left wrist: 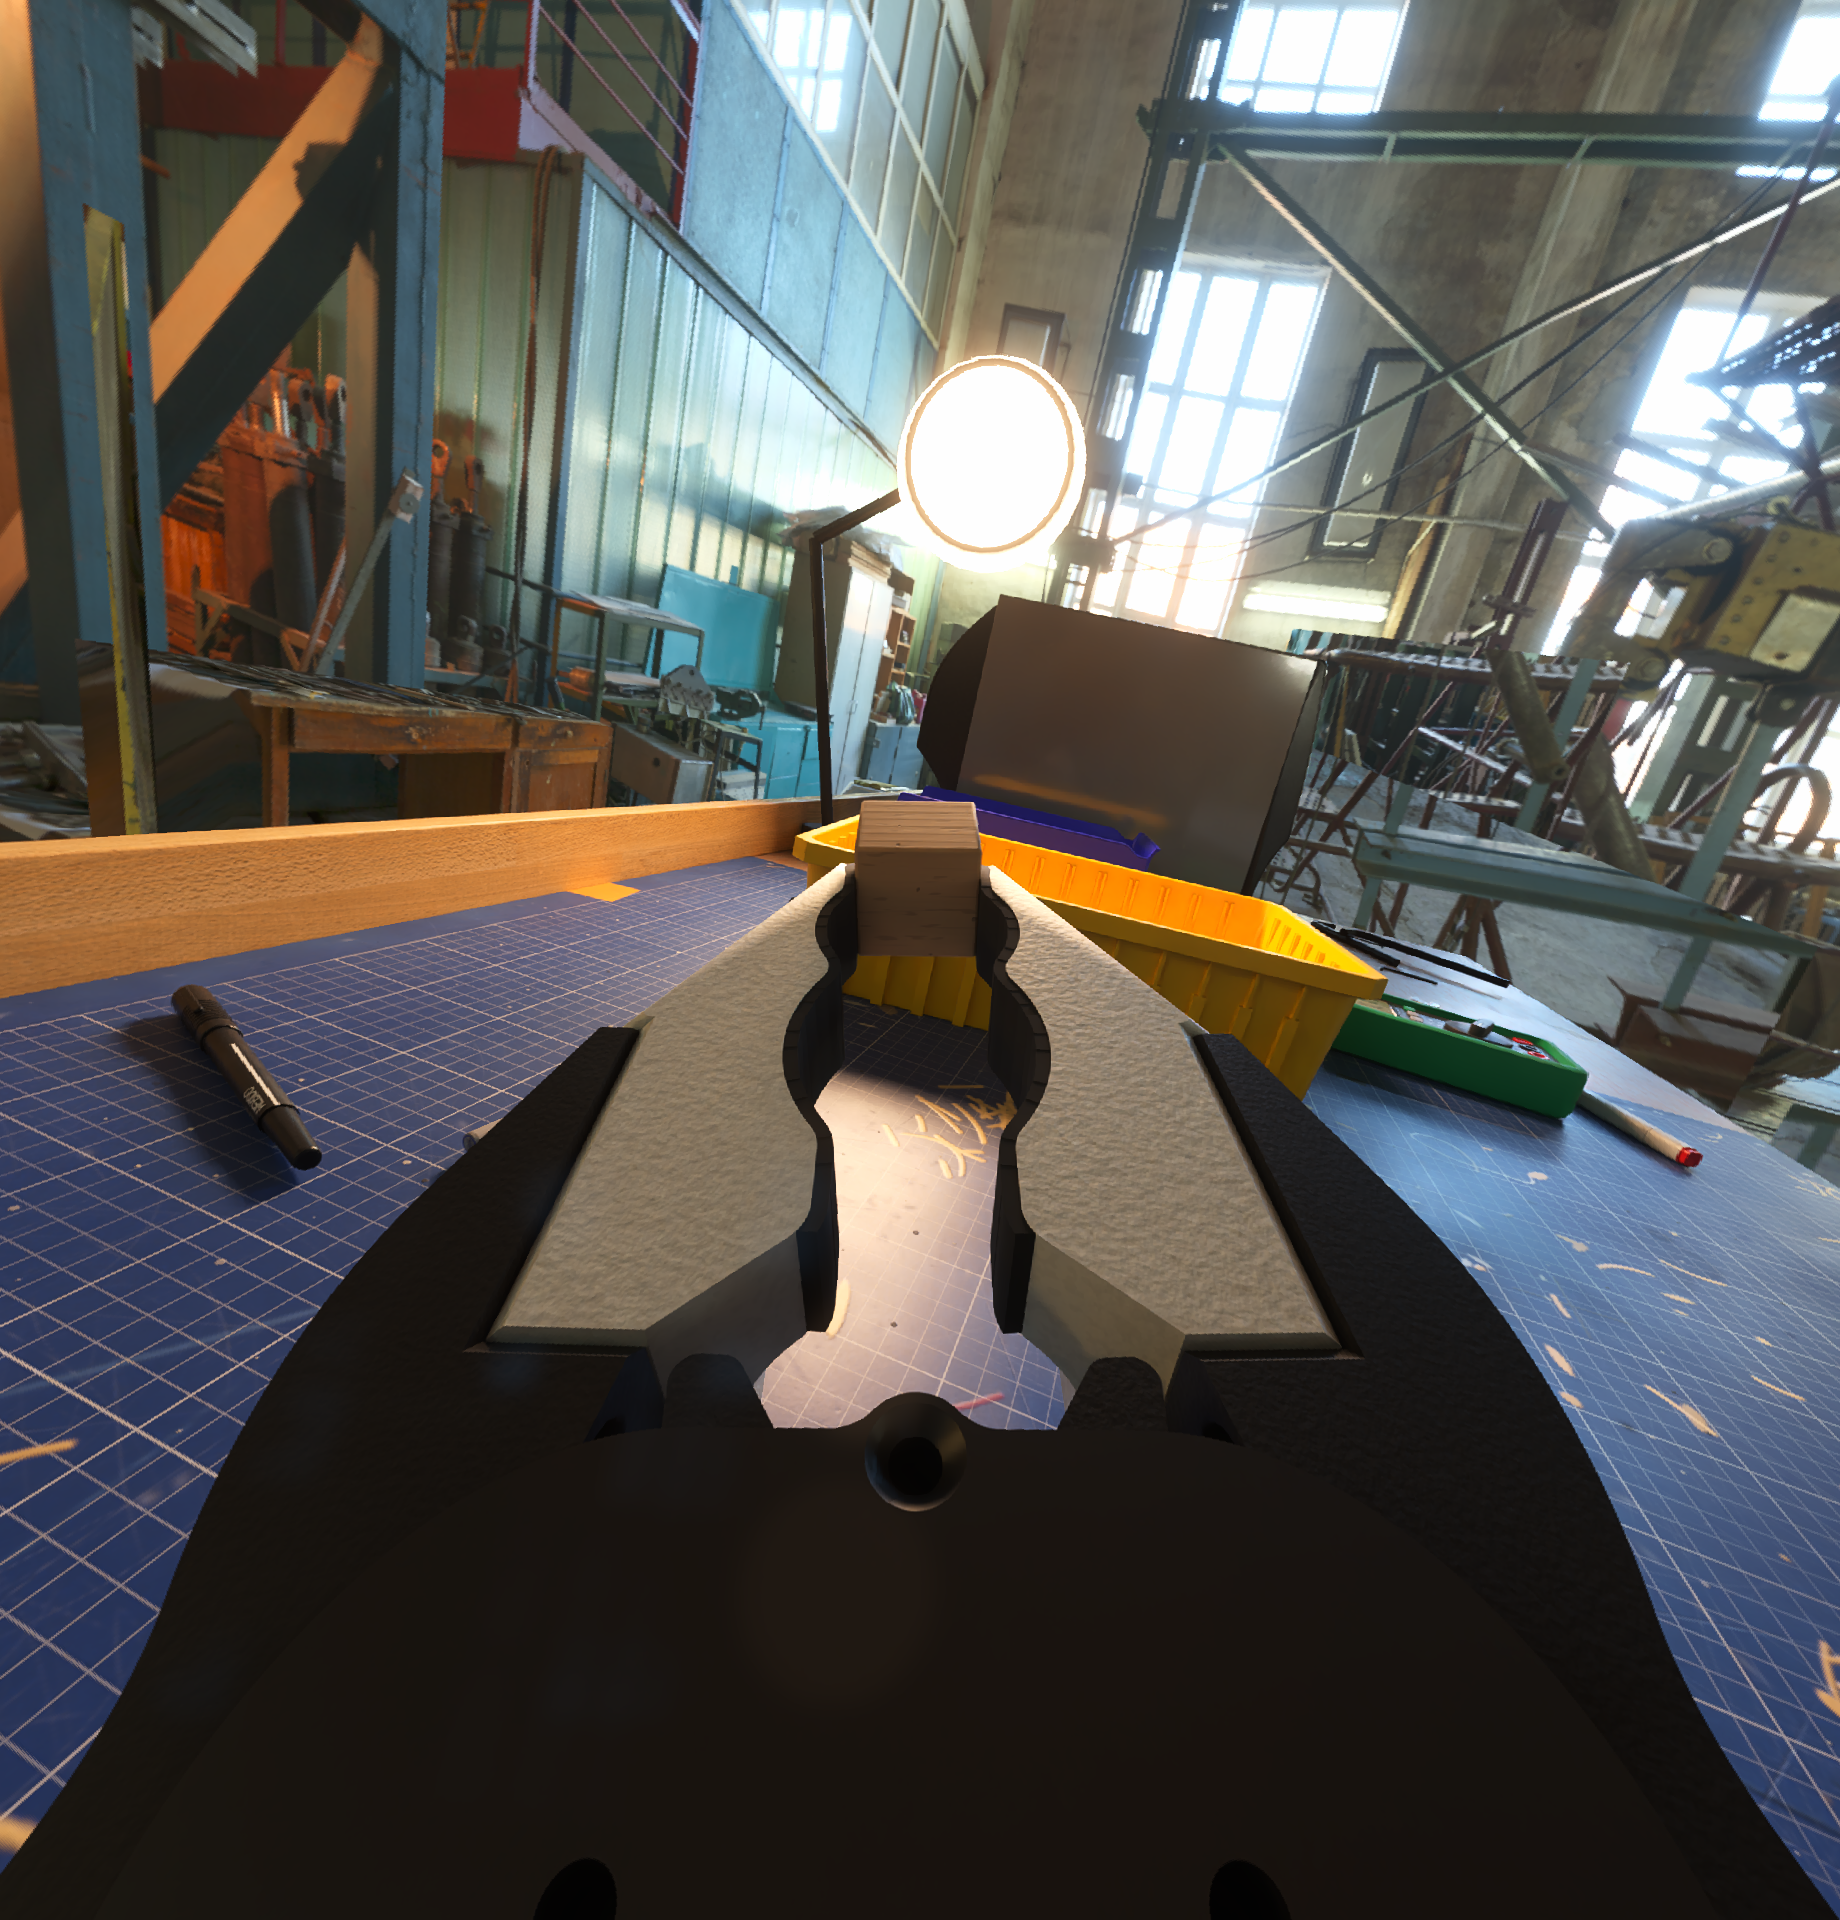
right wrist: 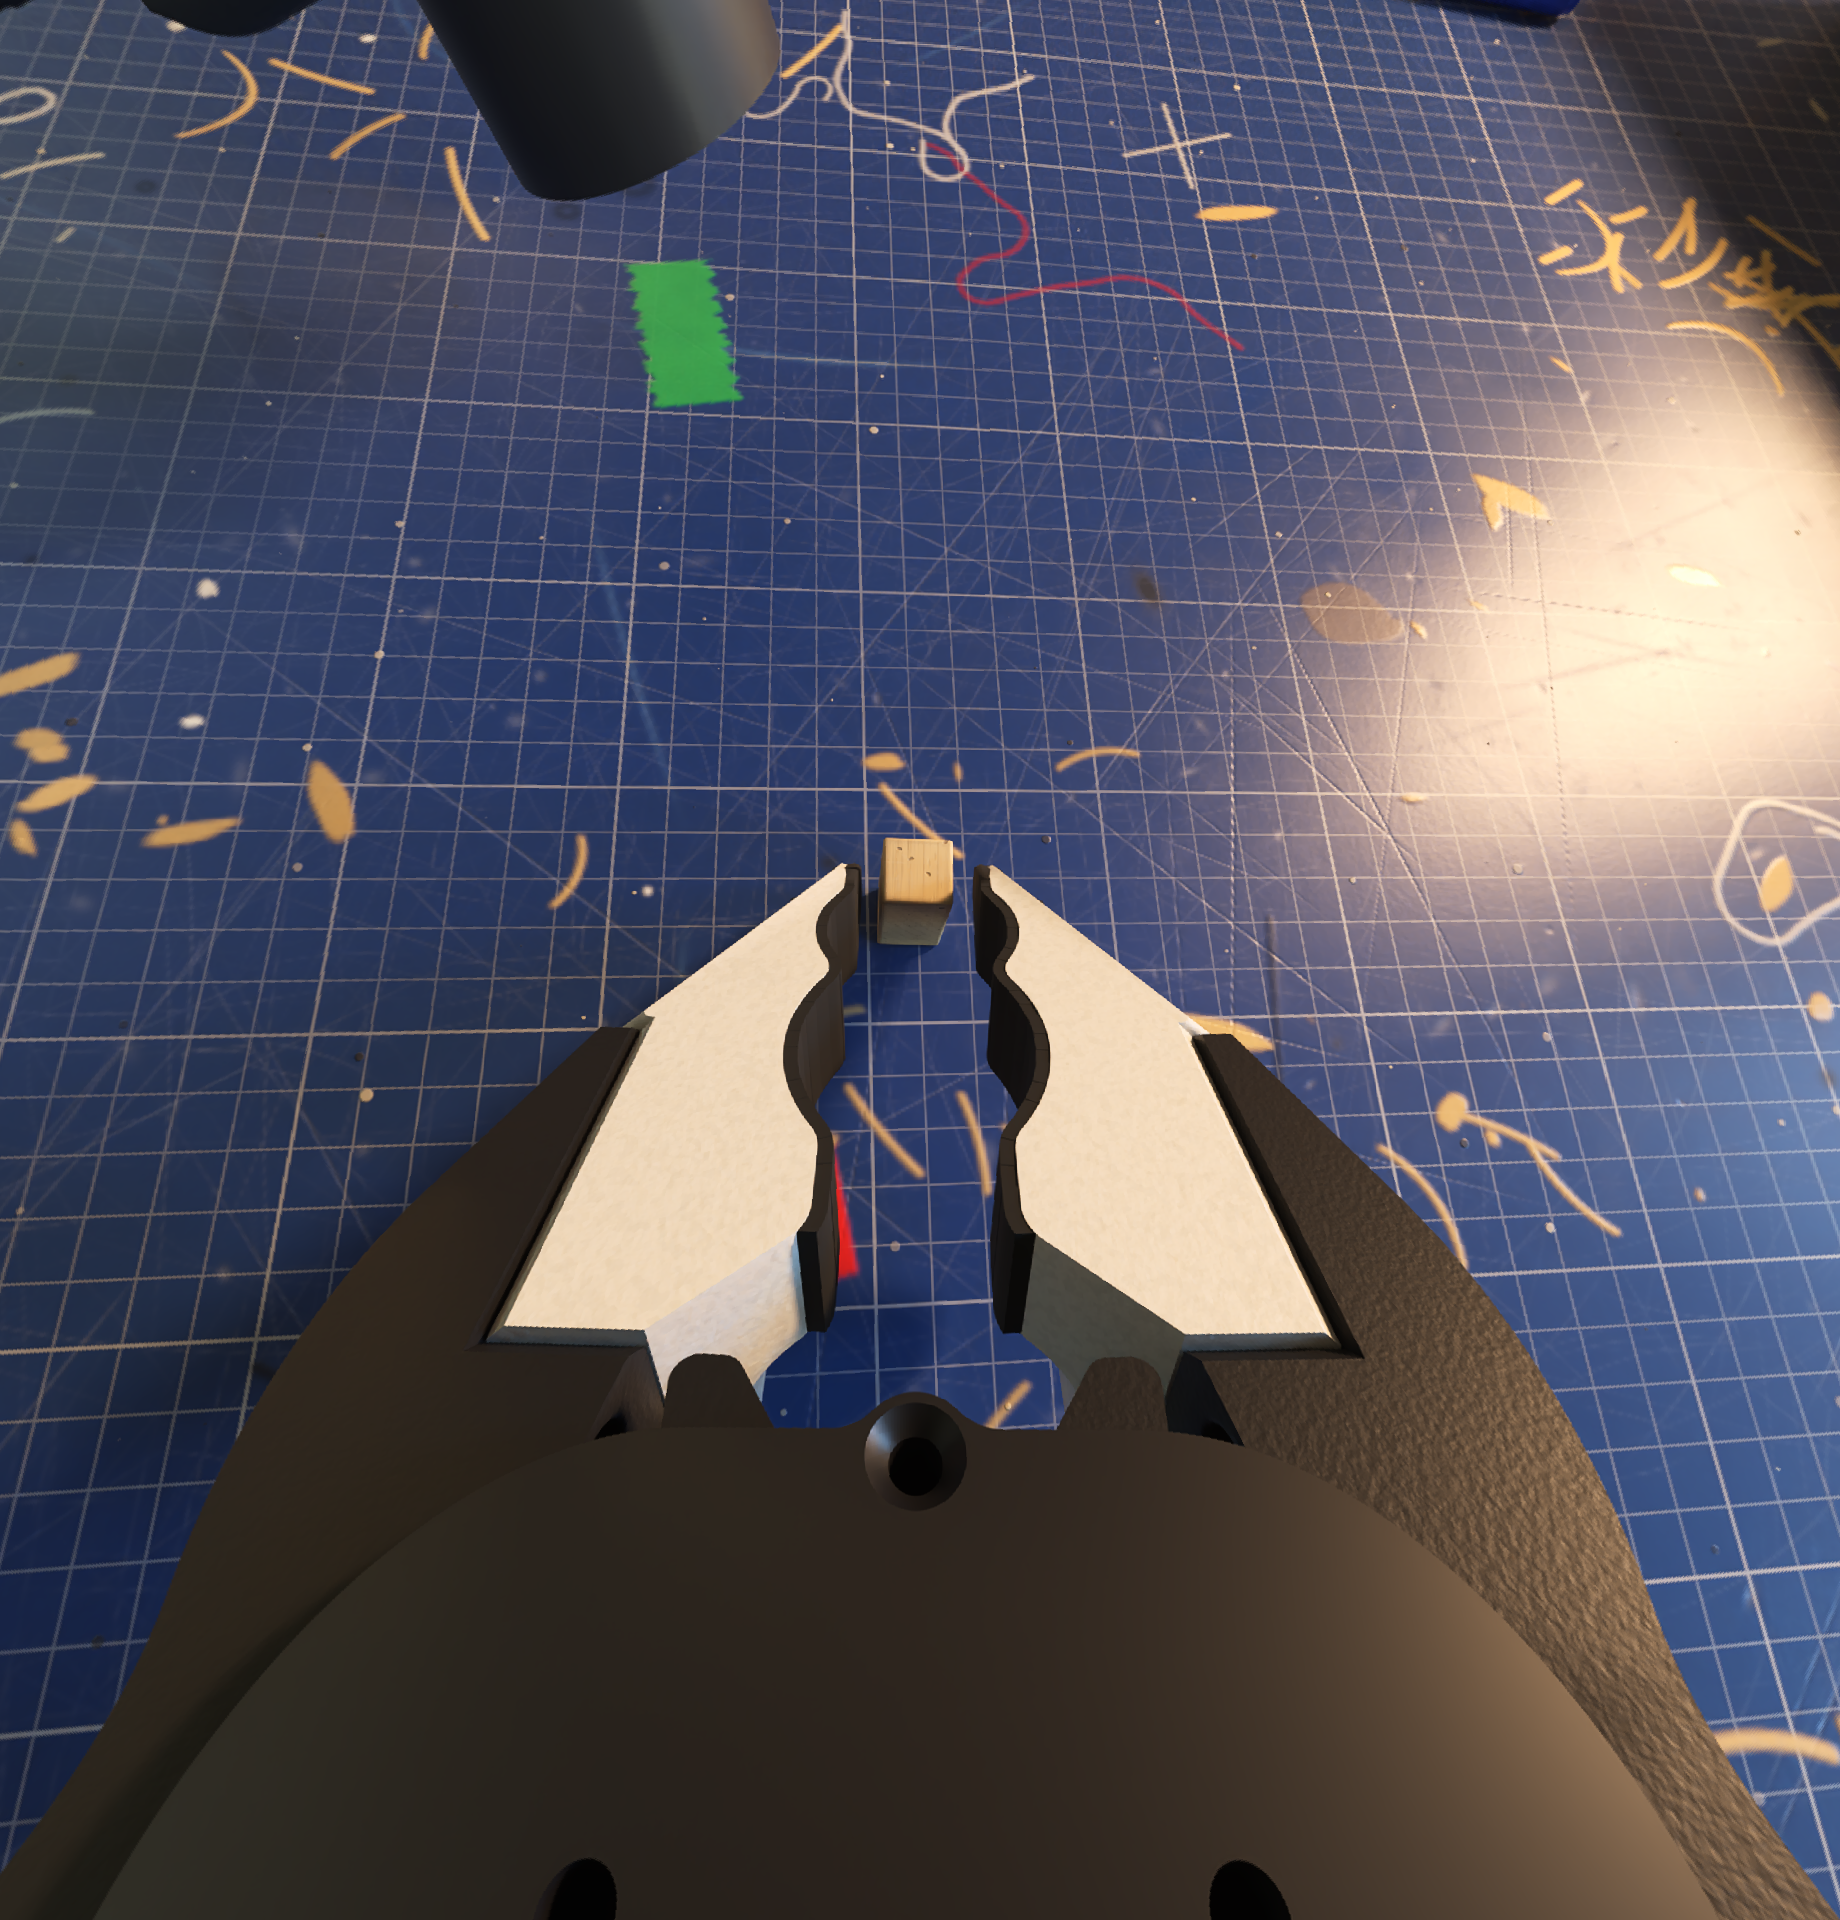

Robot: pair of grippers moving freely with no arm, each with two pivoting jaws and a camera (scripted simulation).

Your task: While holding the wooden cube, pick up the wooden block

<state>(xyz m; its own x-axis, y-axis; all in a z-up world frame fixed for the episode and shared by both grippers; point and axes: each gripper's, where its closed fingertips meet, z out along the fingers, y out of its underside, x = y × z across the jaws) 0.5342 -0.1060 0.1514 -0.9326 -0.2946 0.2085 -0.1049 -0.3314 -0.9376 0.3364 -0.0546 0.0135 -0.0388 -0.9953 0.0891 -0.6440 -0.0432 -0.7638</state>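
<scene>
Between parted right gripper [right wrist: 914, 891] fingertips, upright wooden block [right wrist: 914, 891]

You see pale, matt wood with fine grain lines on the cube [left wrist: 916, 881]. The block [right wrist: 914, 891] looks like lighter, speckled wood. Under the block, the mat [right wrist: 1311, 935] is matt, scratched and flecked. Beyond the cube, the bin [left wrist: 1186, 940] is ribbed, probably plastic, faintly glossy.

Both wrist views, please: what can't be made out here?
- Left wrist view: the yellow bin interior, hidden by its front wall and the held wooden cube.
- Right wrist view: whether the wooden block touches the right gripper; dark cylinder cut off by the top edge.
</scene>
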